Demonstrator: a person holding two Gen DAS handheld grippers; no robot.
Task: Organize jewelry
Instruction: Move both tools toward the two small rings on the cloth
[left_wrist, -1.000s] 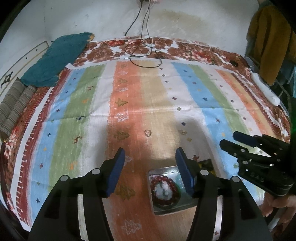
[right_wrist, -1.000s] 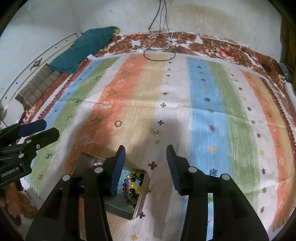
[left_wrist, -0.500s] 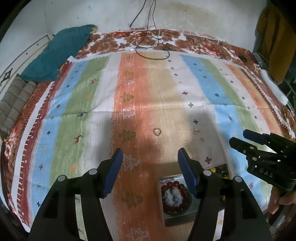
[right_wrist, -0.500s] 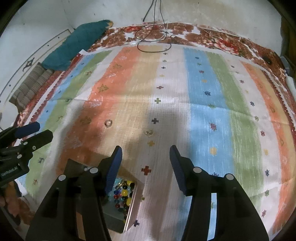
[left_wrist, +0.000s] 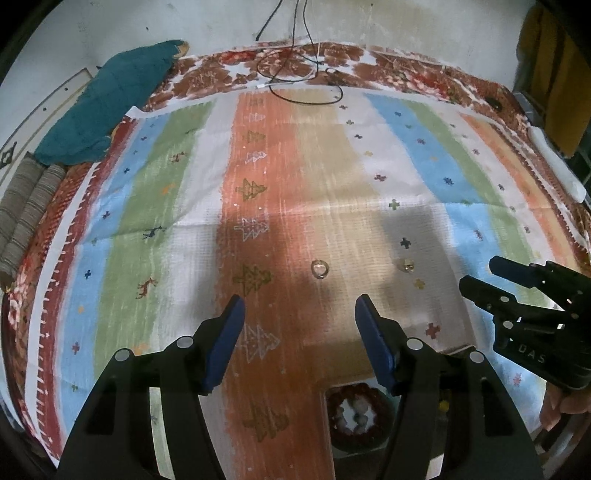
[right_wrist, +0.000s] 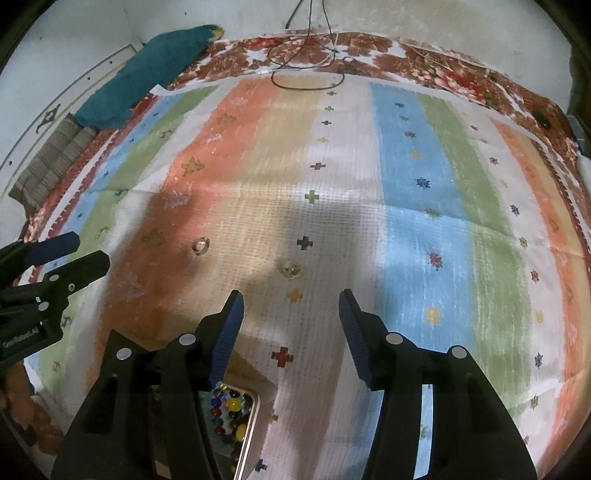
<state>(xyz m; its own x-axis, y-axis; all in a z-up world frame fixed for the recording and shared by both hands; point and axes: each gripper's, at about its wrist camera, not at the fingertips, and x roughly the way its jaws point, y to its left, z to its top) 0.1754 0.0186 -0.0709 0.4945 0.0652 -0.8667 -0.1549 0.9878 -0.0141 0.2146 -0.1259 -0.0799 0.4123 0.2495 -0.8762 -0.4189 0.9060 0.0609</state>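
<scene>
A small silver ring (left_wrist: 320, 268) lies on the striped cloth just ahead of my left gripper (left_wrist: 300, 301), which stands open with nothing between its fingers. A gold-toned ring (right_wrist: 290, 268) lies just beyond my right gripper (right_wrist: 291, 295), also open and bare. Each view shows the other ring too: the gold one (left_wrist: 406, 264) and the silver one (right_wrist: 200, 245). A metal tray (left_wrist: 325, 424) under the left fingers holds a red bead bracelet (left_wrist: 356, 413). Its other side (right_wrist: 255, 410) holds coloured beads (right_wrist: 229, 413). Both grippers hang above the cloth, tilted steeply down.
The striped cloth (right_wrist: 406, 184) covers a flowered bedspread. A teal cushion (left_wrist: 107, 107) and grey rolls (left_wrist: 26, 206) lie at the far left, a black cable (left_wrist: 295, 74) at the back, a white bar (left_wrist: 554, 166) at the right edge. A hand (left_wrist: 565, 402) holds the right gripper (left_wrist: 478, 271).
Both grippers have moved forward and lower over the cloth, so the rings now sit closer to the fingertips and the tray has slid under them. Both pairs of jaws stand a little wider.
</scene>
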